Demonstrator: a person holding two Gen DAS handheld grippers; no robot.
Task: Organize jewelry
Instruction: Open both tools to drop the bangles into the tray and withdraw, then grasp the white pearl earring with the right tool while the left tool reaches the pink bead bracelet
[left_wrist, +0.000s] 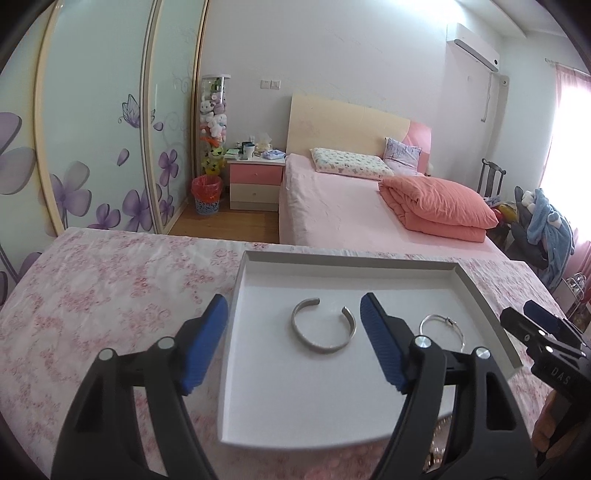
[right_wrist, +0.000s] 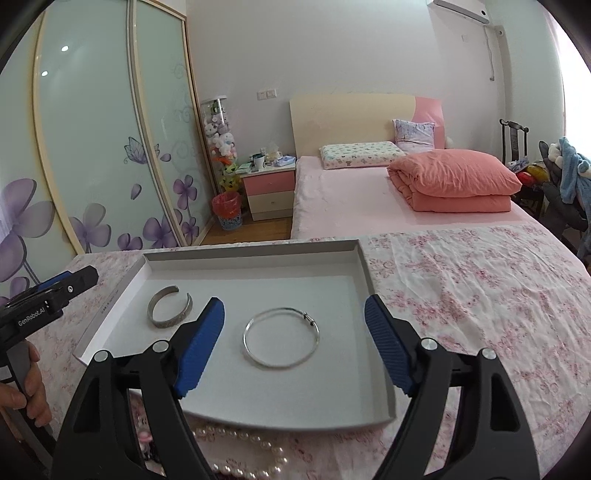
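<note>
Both views ride low over the bench (left_wrist: 110, 280), looking forward and slightly downward along their own gripper toward the bed (right_wrist: 369, 199) and far wall. The left wrist view sits close above the tray's (left_wrist: 255, 280) left half, with the right gripper (left_wrist: 532, 325) entering at its right edge. The right wrist view hangs near the tray's right half, with the left gripper (right_wrist: 74, 282) at its left edge. Both share the tray, wardrobe doors (right_wrist: 103, 147) and bed.

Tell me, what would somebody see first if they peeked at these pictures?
Probably the two silver bracelets lying apart in the shallow white tray: an open cuff bracelet on the left and a thin round bangle to its right. Behind them, a folded coral quilt sits on the pink bed.
</note>
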